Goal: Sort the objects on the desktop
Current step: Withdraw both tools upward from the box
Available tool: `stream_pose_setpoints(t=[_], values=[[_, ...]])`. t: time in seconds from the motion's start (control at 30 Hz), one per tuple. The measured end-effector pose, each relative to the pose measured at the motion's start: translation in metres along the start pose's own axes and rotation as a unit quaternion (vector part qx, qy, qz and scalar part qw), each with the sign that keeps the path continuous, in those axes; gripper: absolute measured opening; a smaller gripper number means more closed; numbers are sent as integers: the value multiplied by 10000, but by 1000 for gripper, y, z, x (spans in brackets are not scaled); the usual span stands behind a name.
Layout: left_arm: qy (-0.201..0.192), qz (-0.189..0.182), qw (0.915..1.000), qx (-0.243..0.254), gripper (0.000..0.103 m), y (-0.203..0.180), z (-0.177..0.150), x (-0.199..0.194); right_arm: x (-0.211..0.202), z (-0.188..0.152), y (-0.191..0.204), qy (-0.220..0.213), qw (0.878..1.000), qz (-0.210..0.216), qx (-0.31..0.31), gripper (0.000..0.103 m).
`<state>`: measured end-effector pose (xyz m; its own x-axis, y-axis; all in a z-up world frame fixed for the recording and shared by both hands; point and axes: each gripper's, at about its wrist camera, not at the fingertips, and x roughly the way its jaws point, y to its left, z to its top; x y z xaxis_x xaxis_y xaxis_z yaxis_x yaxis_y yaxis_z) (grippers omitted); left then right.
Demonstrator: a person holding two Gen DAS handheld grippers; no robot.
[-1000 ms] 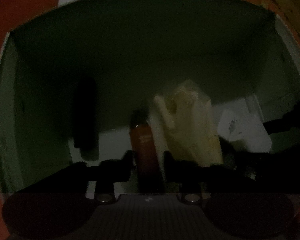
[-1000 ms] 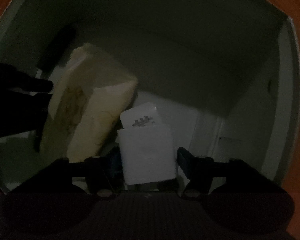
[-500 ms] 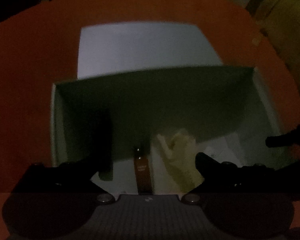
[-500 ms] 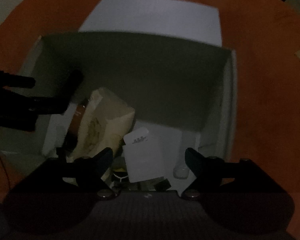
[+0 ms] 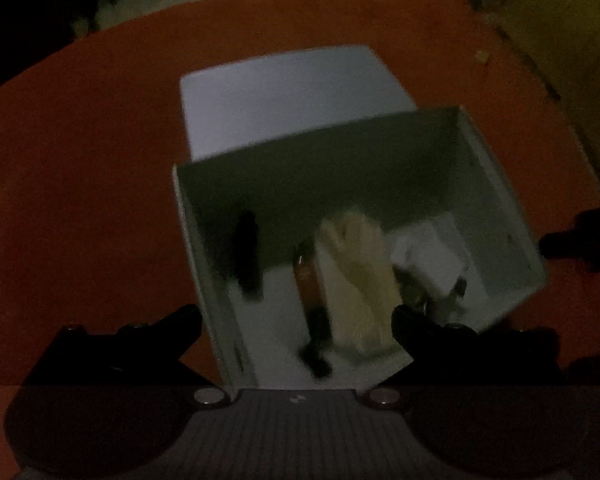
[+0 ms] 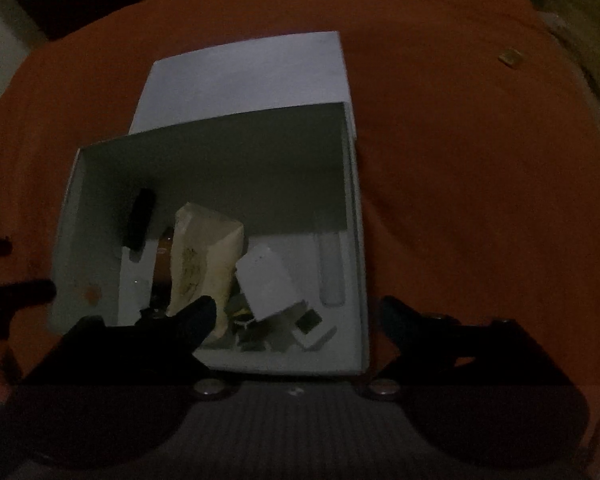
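An open white box [image 5: 496, 184] [image 6: 356, 240] stands on the orange tabletop [image 5: 80, 160]. Inside it lie a black stick-shaped object [image 5: 246, 256] [image 6: 140, 220], a brown-red tube [image 5: 306, 280], a cream packet [image 5: 356, 276] [image 6: 204, 256], a small white carton [image 5: 428, 256] [image 6: 268, 284] and a pale tube [image 6: 330, 272]. My left gripper [image 5: 296, 320] hangs open above the box, holding nothing. Above the box's near side, my right gripper [image 6: 298, 308] has its jaws opening, with nothing between the pads.
The box's white lid flap [image 5: 292, 96] [image 6: 244, 80] lies flat behind it. A small tan scrap [image 6: 510, 58] sits on the cloth at the far right. The room around the round table is dark. Each gripper shows at the edge of the other's view.
Both grippers have risen out of the box. The left let go of the brown-red tube and the right let go of the white carton; both sets of jaws spread wide.
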<state>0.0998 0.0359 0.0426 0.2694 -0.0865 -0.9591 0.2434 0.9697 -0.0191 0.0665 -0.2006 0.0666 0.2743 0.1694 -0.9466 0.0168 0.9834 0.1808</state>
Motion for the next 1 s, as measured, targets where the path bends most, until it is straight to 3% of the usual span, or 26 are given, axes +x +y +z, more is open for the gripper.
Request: stream_pose_setpoints(t=[0.07,0.17,0.3,0.33,0.43,0.53,0.63,0.8,0.87,1.0], values=[[-104,-22,9998,-150,103,-8,-8,-9,-12,-9,5,-165,9998,33,58,100],[-495,-231,9981,-283,103,-25,-23,-25,-29,-27,14,-500,9987,61,21,102],[-360,-835,9947,-474,103,-36,-42,-34,-44,-51,18,-727,9971,88,209,103],[-392,-753,9949,-544,103,-37,-49,-38,-45,-55,20,-753,9969,89,204,103],[-1009,-158,9939,-415,103,-43,-74,-58,-53,-66,27,-917,9957,41,80,103],[-1171,182,9923,-367,103,-46,-87,-66,-60,-75,36,-1075,9941,1,-154,103],[-1375,162,9877,-726,103,-40,-99,-73,-66,-90,39,-1222,9925,11,-49,103],[-2060,261,9727,-1040,103,-32,-119,-76,-59,-112,35,-997,9938,476,158,103],[-2141,308,9712,-1001,103,-29,-124,-69,-55,-117,35,-921,9938,616,56,103],[-2036,418,9715,-1140,103,-18,-131,-56,-47,-115,40,-884,9952,408,-81,103]])
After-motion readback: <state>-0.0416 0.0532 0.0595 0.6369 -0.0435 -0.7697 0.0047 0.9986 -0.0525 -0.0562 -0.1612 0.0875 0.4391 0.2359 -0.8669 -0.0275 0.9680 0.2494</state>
